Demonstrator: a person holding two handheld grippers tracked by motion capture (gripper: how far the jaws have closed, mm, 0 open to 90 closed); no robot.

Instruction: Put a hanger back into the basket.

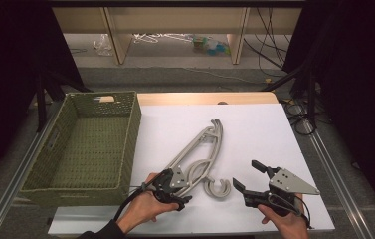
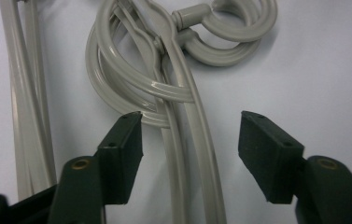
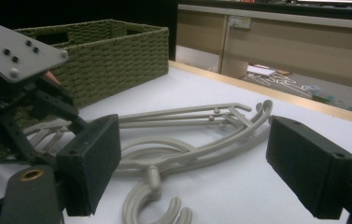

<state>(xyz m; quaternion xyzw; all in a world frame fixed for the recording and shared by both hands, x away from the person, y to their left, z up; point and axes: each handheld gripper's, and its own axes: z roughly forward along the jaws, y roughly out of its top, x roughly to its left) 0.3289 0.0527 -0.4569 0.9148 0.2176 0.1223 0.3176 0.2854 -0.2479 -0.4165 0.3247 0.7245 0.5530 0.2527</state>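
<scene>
A green woven basket [image 1: 83, 144] sits on the white table [image 1: 259, 129]

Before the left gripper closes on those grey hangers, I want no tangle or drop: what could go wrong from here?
1. The hangers lie stacked with hooks and arms interlaced, so the left gripper, its fingers open around several bars, might lift both or drag the second one.
2. It stands on the arms near the hooks; the long far ends could swing and catch the basket rim.
3. The right gripper waits open close to the hooks and may get bumped.
</scene>
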